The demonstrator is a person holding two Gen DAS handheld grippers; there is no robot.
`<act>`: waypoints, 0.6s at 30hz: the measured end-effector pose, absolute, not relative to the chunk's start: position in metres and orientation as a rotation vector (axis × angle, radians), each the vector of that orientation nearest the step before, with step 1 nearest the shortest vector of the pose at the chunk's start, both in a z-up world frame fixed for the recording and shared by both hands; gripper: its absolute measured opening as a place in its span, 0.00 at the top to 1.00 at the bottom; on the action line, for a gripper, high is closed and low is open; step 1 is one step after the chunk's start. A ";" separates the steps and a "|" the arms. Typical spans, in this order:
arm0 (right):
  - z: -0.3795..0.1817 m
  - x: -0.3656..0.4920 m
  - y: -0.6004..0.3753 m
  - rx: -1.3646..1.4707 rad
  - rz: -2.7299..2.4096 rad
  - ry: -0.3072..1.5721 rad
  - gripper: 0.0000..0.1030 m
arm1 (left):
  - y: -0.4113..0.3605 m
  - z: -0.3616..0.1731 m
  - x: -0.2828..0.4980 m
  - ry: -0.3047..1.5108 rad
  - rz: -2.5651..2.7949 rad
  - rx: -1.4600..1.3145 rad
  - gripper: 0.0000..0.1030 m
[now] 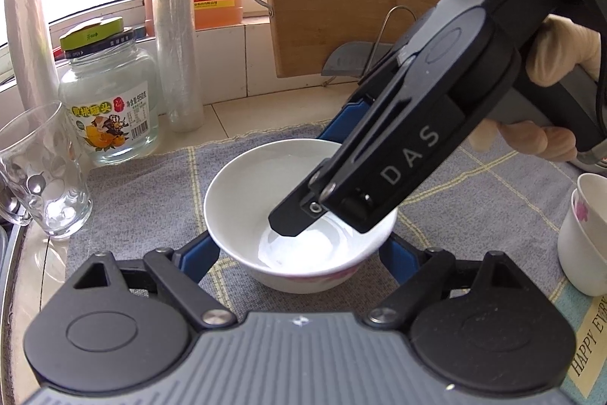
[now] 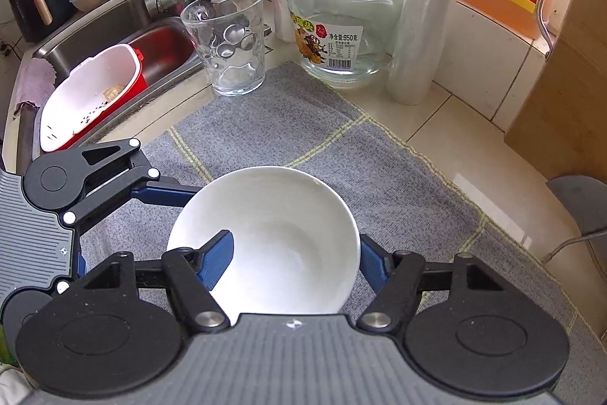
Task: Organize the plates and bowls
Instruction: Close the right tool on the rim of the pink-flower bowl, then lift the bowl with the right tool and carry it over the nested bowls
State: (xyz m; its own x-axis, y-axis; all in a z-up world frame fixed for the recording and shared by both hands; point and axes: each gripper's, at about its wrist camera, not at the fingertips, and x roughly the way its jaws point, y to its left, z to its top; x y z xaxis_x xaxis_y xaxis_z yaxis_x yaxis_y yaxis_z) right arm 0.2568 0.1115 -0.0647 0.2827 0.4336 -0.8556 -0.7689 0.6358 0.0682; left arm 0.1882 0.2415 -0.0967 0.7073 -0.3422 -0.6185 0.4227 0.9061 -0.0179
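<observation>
A glossy white ceramic bowl (image 2: 273, 238) sits upright on a coarse grey woven cloth with yellow stripes (image 2: 303, 124) spread over the tiled surface (image 2: 447, 124). The right gripper (image 2: 292, 259) is clamped on the bowl's wall, one blue finger inside, one outside. The left gripper (image 1: 299, 253) straddles the bowl's base, pads flanking it without clear contact.

We list: bowl (image 2: 273, 238) on mat (image 2: 303, 124); behind it, glass (image 2: 227, 40) left of jar (image 2: 341, 21); sink (image 2: 125, 37) farther left.
</observation>
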 end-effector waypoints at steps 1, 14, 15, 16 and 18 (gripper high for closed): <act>-0.064 0.257 0.111 -0.392 0.835 0.993 0.27 | 0.241 -0.096 0.188 0.662 -0.425 0.129 0.12; -0.045 0.241 0.098 -0.345 0.866 0.990 0.27 | 0.236 -0.076 0.173 0.680 -0.435 0.155 0.13; -0.043 0.238 0.096 -0.343 0.869 0.985 0.27 | 0.234 -0.073 0.170 0.679 -0.437 0.161 0.13; -0.040 0.234 0.094 -0.342 0.871 0.981 0.27 | 0.233 -0.070 0.167 0.678 -0.440 0.166 0.13; -0.033 0.227 0.089 -0.337 0.876 0.972 0.27 | 0.229 -0.064 0.161 0.681 -0.445 0.171 0.12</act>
